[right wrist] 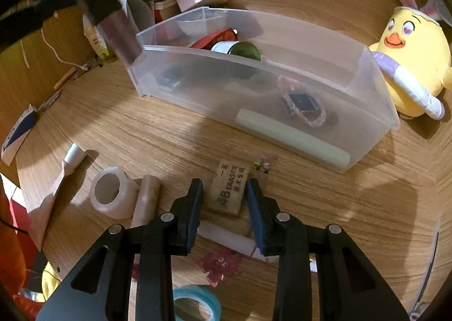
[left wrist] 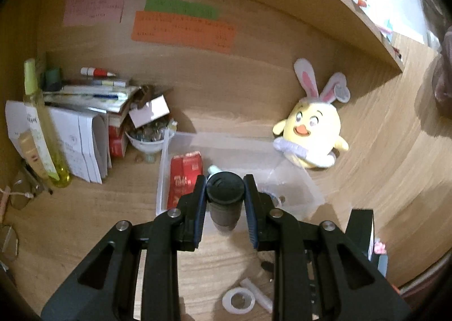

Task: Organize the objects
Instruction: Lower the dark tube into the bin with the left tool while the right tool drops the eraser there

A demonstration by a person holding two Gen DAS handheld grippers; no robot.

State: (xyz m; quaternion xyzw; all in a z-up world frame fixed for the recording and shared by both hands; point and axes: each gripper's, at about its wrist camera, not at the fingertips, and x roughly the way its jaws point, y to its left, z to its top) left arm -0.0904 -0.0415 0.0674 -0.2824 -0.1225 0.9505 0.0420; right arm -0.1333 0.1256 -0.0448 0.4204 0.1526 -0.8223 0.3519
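My left gripper (left wrist: 225, 179) is shut on a dark bottle (left wrist: 225, 193) with a black cap, held upright above the desk just in front of a clear plastic bin (left wrist: 299, 182). From the right wrist view, that bottle (right wrist: 118, 32) hangs by the bin's (right wrist: 254, 58) left end. A red packet (left wrist: 185, 179) lies inside the bin, along with a pale green stick (right wrist: 291, 137) and a pink bracelet (right wrist: 302, 106). My right gripper (right wrist: 224, 184) points down at a beige eraser (right wrist: 230, 191) lying on the desk. The eraser sits between the fingers, with a slim gap on its left.
A yellow plush chick (left wrist: 310, 128) sits right of the bin. Papers and books (left wrist: 84, 123), a yellow-green bottle (left wrist: 39, 123) and a bowl (left wrist: 147, 140) crowd the left. A white tape roll (right wrist: 110, 191), a beige stick (right wrist: 147, 199), a white tube (right wrist: 226, 239) and blue tape (right wrist: 197, 301) lie near the eraser.
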